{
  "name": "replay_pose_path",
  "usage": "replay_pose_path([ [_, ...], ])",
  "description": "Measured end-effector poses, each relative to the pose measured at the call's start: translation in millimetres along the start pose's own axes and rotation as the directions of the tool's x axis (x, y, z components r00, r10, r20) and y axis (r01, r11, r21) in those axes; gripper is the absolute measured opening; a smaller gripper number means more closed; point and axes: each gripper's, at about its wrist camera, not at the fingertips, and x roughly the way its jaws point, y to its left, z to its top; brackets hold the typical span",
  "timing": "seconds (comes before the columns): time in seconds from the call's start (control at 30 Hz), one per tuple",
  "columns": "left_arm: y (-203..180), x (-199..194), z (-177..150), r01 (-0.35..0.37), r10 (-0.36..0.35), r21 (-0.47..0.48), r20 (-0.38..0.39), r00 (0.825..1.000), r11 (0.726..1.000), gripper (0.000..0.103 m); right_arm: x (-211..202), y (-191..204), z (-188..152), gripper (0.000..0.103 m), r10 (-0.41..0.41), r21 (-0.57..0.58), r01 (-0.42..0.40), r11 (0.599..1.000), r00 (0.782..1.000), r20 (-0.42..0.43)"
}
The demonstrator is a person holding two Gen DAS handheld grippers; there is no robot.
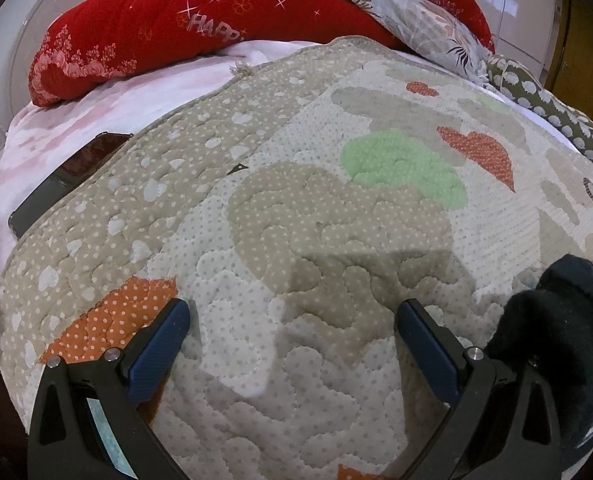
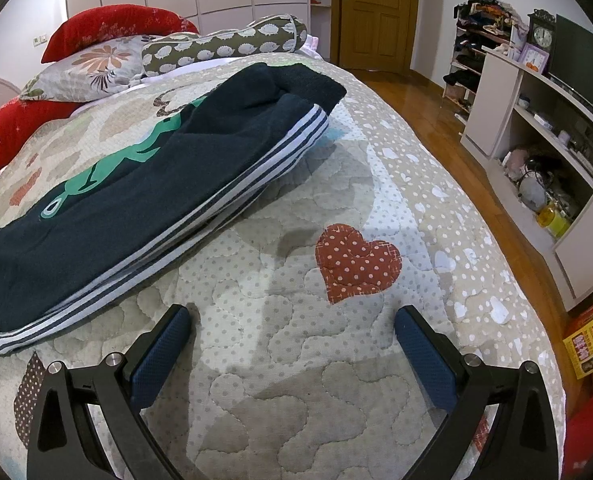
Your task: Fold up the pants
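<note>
Dark navy pants (image 2: 144,184) with white side stripes and a green print lie lengthwise on the quilted bedspread (image 2: 296,360), folded leg over leg, a ribbed striped cuff at the near left. My right gripper (image 2: 294,322) hovers open above bare quilt just right of the pants' near end, nothing between its fingers. In the left wrist view only a bunched dark end of the pants (image 1: 564,320) shows at the right edge. My left gripper (image 1: 294,318) is open over the quilt, its right finger (image 1: 424,340) close beside that dark cloth.
Red pillows (image 1: 184,24), a floral pillow (image 2: 84,64) and a spotted bolster (image 2: 224,40) lie at the head of the bed. A dark phone or tablet (image 1: 68,180) lies by the quilt's left edge. Wooden floor, shelves (image 2: 536,128) and a door (image 2: 376,12) are to the right.
</note>
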Motion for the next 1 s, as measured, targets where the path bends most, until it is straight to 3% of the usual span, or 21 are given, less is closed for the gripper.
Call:
replay_pose_path([
  [0.13, 3.6, -3.6, 4.0, 0.094, -0.099, -0.064, -0.086, 0.991, 0.994, 0.101, -0.3, -2.3, 0.4, 0.103, -0.006, 0.001, 0.006, 1.0, 1.0, -0.001],
  [0.2, 11.1, -26.7, 3.7, 0.182, -0.193, -0.122, -0.083, 0.978, 0.976, 0.099, -0.8, -0.4, -0.9, 0.103, -0.006, 0.0, 0.006, 1.0, 1.0, 0.001],
  [0.23, 13.1, -37.9, 1.1, 0.211, -0.216, -0.113, -0.036, 0.976, 0.971, 0.099, -0.9, -0.9, -0.9, 0.103, -0.002, 0.004, 0.002, 1.0, 1.0, 0.001],
  [0.3, 8.9, -62.1, -2.8, 0.31, -0.318, -0.129, -0.039, 0.947, 0.942, 0.099, 0.1, 2.6, -0.5, 0.103, -0.005, 0.002, 0.005, 1.0, 1.0, -0.001],
  [0.33, 3.7, -67.4, -8.2, 0.328, -0.331, -0.107, -0.016, 0.943, 0.939, 0.099, -0.2, 1.5, -1.3, 0.103, -0.005, 0.002, 0.005, 1.0, 1.0, -0.001],
  [0.4, -12.4, -75.6, -17.8, 0.401, -0.412, -0.124, -0.082, 0.908, 0.908, 0.099, 1.0, 0.3, 2.6, 0.103, -0.004, 0.002, 0.004, 1.0, 1.0, -0.001],
  [0.5, -40.1, -68.2, -29.8, 0.453, -0.467, -0.118, -0.155, 0.87, 0.884, 0.099, 1.6, 0.9, 4.6, 0.103, -0.006, -0.001, 0.006, 1.0, 1.0, -0.019],
  [0.63, -71.0, -50.4, -28.4, 0.382, -0.384, -0.048, -0.19, 0.904, 0.923, 0.099, 2.8, -6.7, 7.5, 0.103, 0.048, 0.015, -0.048, 0.999, 0.998, -0.041],
  [0.77, -84.7, -27.5, -16.8, 0.348, -0.35, -0.052, -0.223, 0.91, 0.936, 0.101, 1.4, -18.3, 10.6, 0.102, 0.133, 0.037, -0.131, 0.991, 0.99, -0.056],
  [0.8, -87.0, -24.2, -15.1, 0.335, -0.338, -0.051, -0.227, 0.913, 0.941, 0.101, -4.1, -24.9, 13.9, 0.096, 0.177, 0.069, -0.174, 0.982, 0.983, -0.044],
  [0.87, -90.3, -25.4, -16.1, 0.328, -0.327, -0.031, -0.216, 0.92, 0.944, 0.098, -15.5, -40.6, 17.9, 0.087, 0.31, 0.171, -0.31, 0.935, 0.95, 0.028],
  [0.93, -93.6, -28.6, -14.7, 0.316, -0.307, 0.009, -0.207, 0.929, 0.949, 0.07, -14.7, -44.8, 27.8, 0.087, 0.393, 0.225, -0.395, 0.891, 0.918, 0.054],
  [0.97, -95.2, -30.9, -14.2, 0.327, -0.316, 0.023, -0.203, 0.927, 0.945, 0.061, -9.8, -40.9, 33.4, 0.087, 0.398, 0.22, -0.397, 0.891, 0.916, 0.043],
  [1.0, -95.9, -34.2, -12.8, 0.351, -0.337, 0.031, -0.209, 0.918, 0.936, 0.045, 0.2, -33.1, 41.5, 0.087, 0.398, 0.206, -0.394, 0.896, 0.917, 0.023],
])
